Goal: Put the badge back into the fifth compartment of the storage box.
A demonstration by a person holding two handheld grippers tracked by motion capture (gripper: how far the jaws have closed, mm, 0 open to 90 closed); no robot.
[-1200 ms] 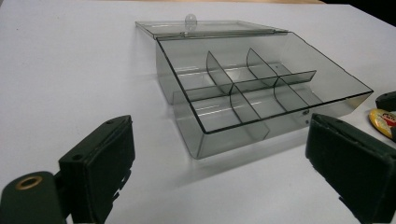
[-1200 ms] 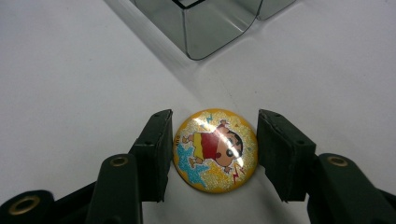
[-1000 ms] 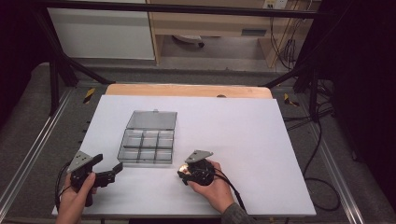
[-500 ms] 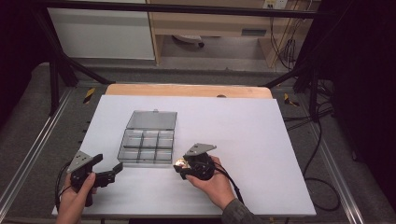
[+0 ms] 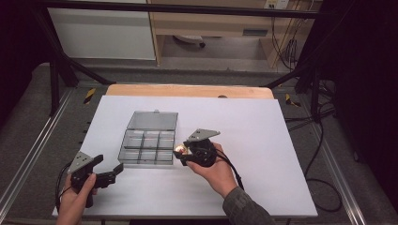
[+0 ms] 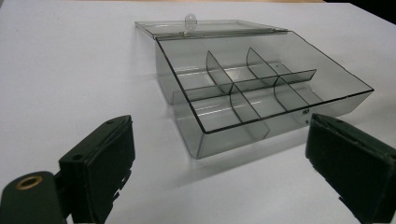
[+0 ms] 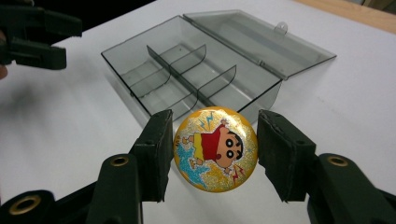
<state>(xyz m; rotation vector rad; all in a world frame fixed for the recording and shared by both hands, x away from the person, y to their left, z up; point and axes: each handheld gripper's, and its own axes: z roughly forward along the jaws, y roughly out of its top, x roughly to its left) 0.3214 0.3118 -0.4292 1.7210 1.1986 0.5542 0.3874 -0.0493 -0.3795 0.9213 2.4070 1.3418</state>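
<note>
The right gripper (image 7: 211, 154) had its two black jaws clenched on the edges of a round, glittery gold badge printed with a cartoon child in a red shirt (image 7: 215, 148), the face of the badge turned toward the gripper's own camera. In the high view the right gripper (image 5: 184, 154) carried the badge (image 5: 179, 150) above the white table (image 5: 263, 154), just beside the near right corner of a clear smoky-grey plastic organiser box with inner dividers (image 5: 146, 146). The box lay open, its hinged lid (image 5: 153, 120) folded back flat on the table on the far side, and its compartments looked bare. The left gripper (image 5: 112, 174) was near the table's front left edge, well apart from the box, its jaws spread wide and grasping nothing, pointed toward the box.
</note>
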